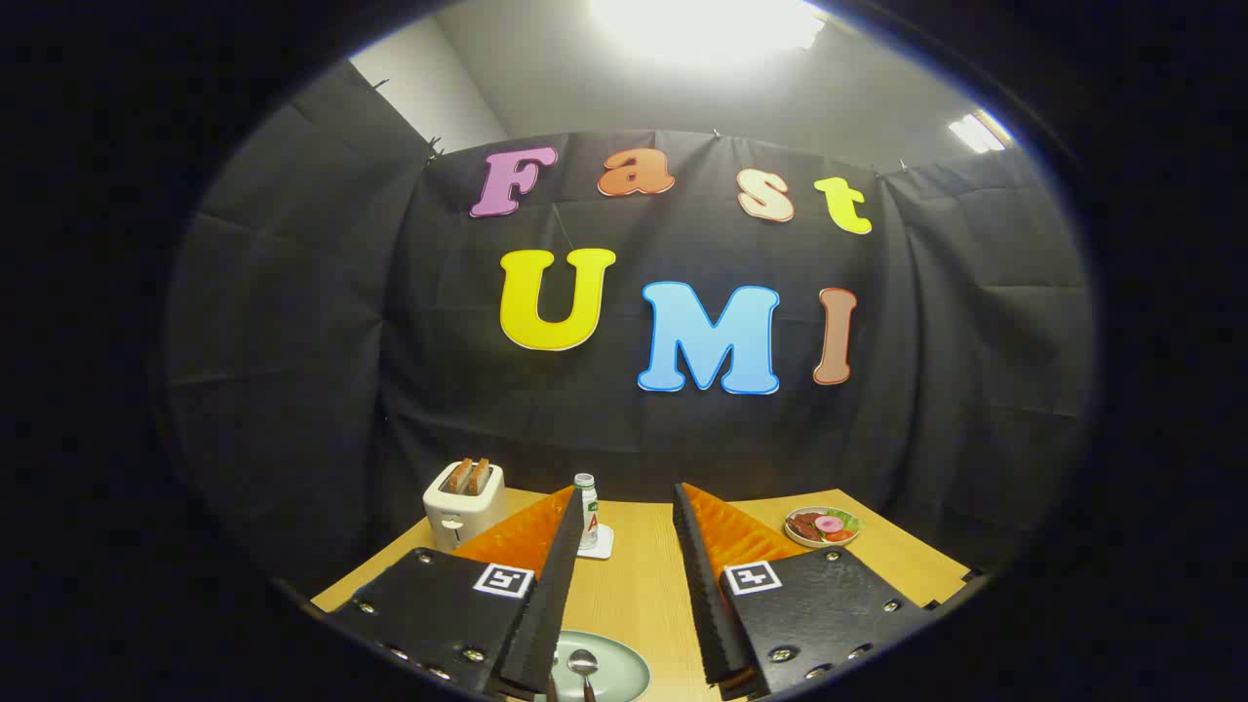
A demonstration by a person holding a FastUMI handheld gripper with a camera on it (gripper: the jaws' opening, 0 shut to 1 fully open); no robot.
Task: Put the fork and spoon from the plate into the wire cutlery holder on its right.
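A: Gripper view. Report the setting.

B: A booth with black cloth walls, a grey ceiling and bright ceiling lights. The work surface is a light wooden table (634, 585).

A: Landmark for positions?

B: The pale green plate (624, 663), at the table's near edge.

A: State of the gripper (624, 517).

B: The fingers stand wide apart, holding nothing. They hang above the table. The plate lies low in the gap between them, partly hidden under the left-hand finger.

A: Location of the task items.

B: A spoon (583, 667) lies on the plate, bowl pointing away from the camera. A thin dark strip just left of the spoon may be the fork; this cannot be confirmed.

A: Other items, relative to the plate.

B: Beyond the plate, at the table's far edge, a small bottle (586, 509) with a white cap stands upright on a white coaster (603, 546). Far-left of the plate stands a white toaster (462, 505) with two toast slices in its slots. Far-right of the plate sits a small dish of food (822, 526), red and green in colour.
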